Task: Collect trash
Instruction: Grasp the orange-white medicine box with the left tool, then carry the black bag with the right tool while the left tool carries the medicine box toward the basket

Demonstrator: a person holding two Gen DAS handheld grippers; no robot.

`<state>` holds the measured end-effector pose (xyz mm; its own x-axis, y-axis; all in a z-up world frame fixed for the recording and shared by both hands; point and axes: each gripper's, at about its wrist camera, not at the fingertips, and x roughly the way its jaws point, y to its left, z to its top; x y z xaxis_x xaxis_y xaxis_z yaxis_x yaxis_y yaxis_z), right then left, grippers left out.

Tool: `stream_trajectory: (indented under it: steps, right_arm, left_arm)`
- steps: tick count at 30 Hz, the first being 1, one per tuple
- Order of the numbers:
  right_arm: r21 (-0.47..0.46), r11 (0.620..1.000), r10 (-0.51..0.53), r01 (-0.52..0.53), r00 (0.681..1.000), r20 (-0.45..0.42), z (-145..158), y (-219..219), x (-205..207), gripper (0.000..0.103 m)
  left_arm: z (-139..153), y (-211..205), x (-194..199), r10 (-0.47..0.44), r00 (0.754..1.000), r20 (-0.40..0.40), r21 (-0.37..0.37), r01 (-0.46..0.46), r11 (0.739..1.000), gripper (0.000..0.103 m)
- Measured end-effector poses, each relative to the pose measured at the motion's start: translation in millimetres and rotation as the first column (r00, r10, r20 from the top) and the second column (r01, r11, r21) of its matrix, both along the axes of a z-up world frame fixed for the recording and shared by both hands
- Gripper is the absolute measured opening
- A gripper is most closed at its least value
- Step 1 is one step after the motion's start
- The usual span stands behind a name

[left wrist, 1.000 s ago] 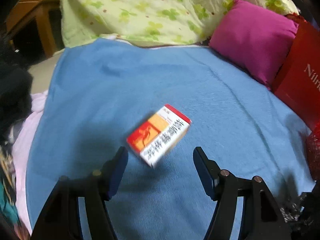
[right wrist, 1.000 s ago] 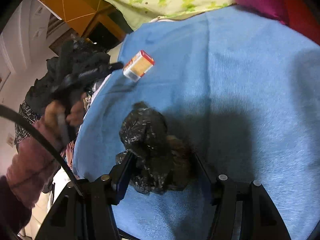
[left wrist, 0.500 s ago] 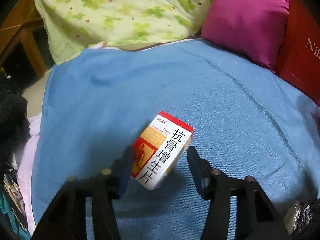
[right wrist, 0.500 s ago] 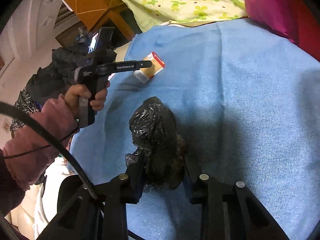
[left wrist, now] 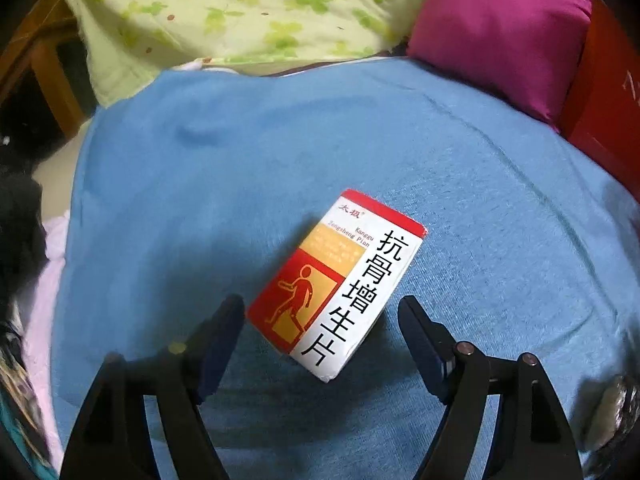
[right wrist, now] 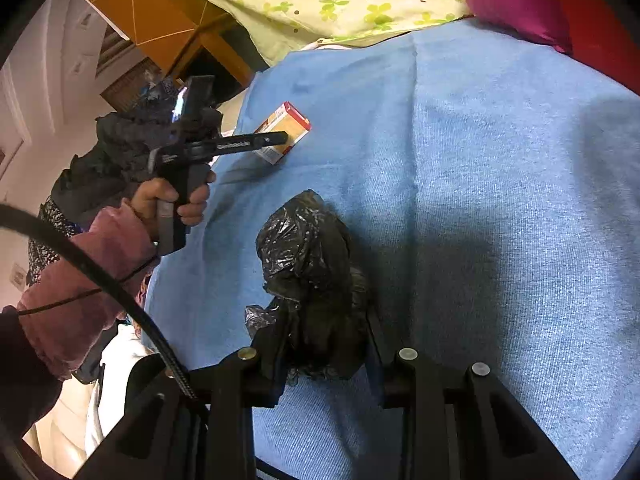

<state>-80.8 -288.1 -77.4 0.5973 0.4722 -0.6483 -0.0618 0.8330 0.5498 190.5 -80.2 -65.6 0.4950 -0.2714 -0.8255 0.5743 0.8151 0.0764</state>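
A red, orange and white medicine box (left wrist: 340,280) lies on the blue blanket (left wrist: 280,160). My left gripper (left wrist: 322,320) is open, its fingers on either side of the box's near end, not touching it. In the right wrist view the box (right wrist: 286,132) lies far left with the left gripper (right wrist: 256,144) reaching over it. My right gripper (right wrist: 326,344) is shut on a crumpled black trash bag (right wrist: 308,252), held just above the blanket.
A green flowered quilt (left wrist: 248,12) and a magenta pillow (left wrist: 500,32) lie at the back. A red bag (left wrist: 600,100) stands at the right. Dark clothes (left wrist: 16,220) hang off the blanket's left edge. The black bag's edge (left wrist: 624,400) shows low right.
My left gripper has moved forward until its open fingers straddle the box. My right gripper has closed tighter on the black bag and come a little nearer.
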Motion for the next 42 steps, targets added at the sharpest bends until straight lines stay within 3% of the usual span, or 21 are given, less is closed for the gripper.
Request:
stream_trajectory:
  steps: [2,8,12,17,22,27,33,42]
  right_arm:
    - [-0.007,1.0,-0.003,0.003,1.0,-0.002,2,1,0,0.034]
    - [-0.015,1.0,-0.022,0.022,0.999,0.027,19,4,-10,0.034]
    - [-0.015,0.999,-0.045,0.047,0.995,0.086,43,3,-24,0.034]
    - [-0.016,0.996,-0.088,0.092,0.984,0.158,74,-2,-45,0.034]
    - [-0.018,0.99,-0.13,0.138,0.967,0.22,103,-9,-73,0.034]
    - [-0.008,0.984,-0.17,0.179,0.948,0.269,127,-20,-102,0.034]
    - [0.002,0.975,-0.21,0.223,0.916,0.342,159,-27,-137,0.034]
    - [-0.018,0.967,-0.221,0.254,0.873,0.434,186,-23,-170,0.034]
  left_arm:
    - [0,5,0,0.03,0.999,-0.02,-0.052,-0.031,0.998,0.062]
    - [8,11,-29,0.106,0.994,-0.002,-0.063,-0.106,0.992,0.061]
    - [33,17,-73,0.15,0.988,0.037,-0.077,-0.147,0.986,0.061]
    - [66,15,-140,0.198,0.968,0.151,-0.012,-0.199,0.98,0.061]
    - [106,10,-201,0.222,0.943,0.246,-0.034,-0.22,0.975,0.061]
    - [143,9,-246,0.273,0.917,0.29,-0.08,-0.261,0.962,0.061]
    - [176,-1,-296,0.289,0.885,0.366,-0.113,-0.266,0.957,0.061]
    - [204,-14,-339,0.279,0.864,0.419,-0.145,-0.239,0.96,0.061]
